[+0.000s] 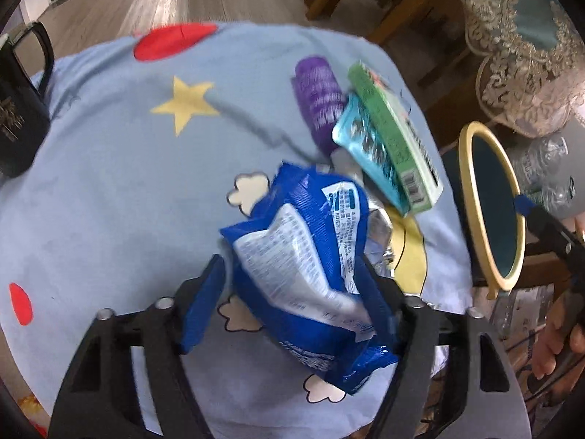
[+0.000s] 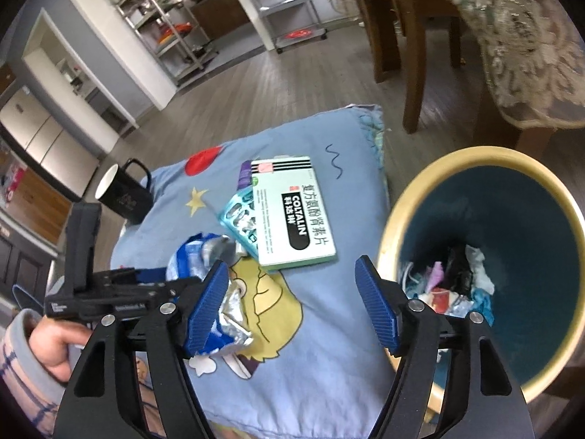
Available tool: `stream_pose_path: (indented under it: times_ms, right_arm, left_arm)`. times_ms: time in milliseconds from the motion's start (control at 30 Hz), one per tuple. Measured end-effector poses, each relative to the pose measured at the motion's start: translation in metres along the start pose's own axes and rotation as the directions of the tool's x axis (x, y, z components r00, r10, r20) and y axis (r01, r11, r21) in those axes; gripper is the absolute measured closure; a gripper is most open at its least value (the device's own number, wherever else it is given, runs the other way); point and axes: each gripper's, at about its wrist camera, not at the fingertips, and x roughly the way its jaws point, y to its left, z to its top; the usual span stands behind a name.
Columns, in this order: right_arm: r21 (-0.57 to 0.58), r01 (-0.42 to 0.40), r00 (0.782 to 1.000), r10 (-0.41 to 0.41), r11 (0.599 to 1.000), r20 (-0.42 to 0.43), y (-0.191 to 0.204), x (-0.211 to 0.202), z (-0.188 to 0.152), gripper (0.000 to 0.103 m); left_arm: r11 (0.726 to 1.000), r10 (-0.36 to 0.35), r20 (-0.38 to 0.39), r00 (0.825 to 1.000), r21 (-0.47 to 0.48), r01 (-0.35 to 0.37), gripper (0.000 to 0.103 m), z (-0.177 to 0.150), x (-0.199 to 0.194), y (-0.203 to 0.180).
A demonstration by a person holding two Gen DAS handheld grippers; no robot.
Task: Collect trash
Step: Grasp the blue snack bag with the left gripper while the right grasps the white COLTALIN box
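A crumpled blue snack bag (image 1: 292,256) with a silver inside lies on the light-blue cartoon cloth (image 1: 128,190). My left gripper (image 1: 290,278) points down over it with the bag between its jaws. The right pad touches the bag and a narrow gap shows at the left pad. In the right wrist view the same bag (image 2: 190,256) sits by my left finger. My right gripper (image 2: 292,292) stands open over the cloth with nothing between its fingers. A green medicine box (image 1: 395,135) (image 2: 292,212), a teal blister pack (image 1: 365,146) (image 2: 237,219) and a purple wrapper (image 1: 320,106) lie beyond the bag.
A yellow-rimmed bin (image 2: 475,153) (image 1: 466,183), teal inside, stands right of the cloth with several scraps at its bottom. A black mug (image 1: 18,109) (image 2: 124,194) stands at the cloth's left edge. Wooden chairs (image 2: 413,55) and a lace-covered table (image 1: 519,55) are behind.
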Motion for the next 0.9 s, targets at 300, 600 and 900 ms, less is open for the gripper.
stream_pose_path:
  times_ms: [300,600,900]
  right_arm:
    - [-0.025,-0.030,0.996,0.028,0.999,-0.082,0.004,0.042,0.014,0.025]
    - [-0.040,-0.030,0.993,0.025,0.999,-0.119,0.006,0.071,0.031,0.024]
    - [-0.074,0.016,0.984,-0.028,0.997,-0.175,0.003,0.103,0.043,0.021]
  left_arm:
    - [0.998,-0.060,0.026,0.998,0.032,0.060,0.068,-0.003,-0.012,0.005]
    - [0.995,-0.084,0.179,0.980,-0.042,0.093,0.075,0.012,-0.058,0.034]
    - [0.987,-0.058,0.276,0.959,-0.128,0.096,0.075,0.019,-0.081,0.053]
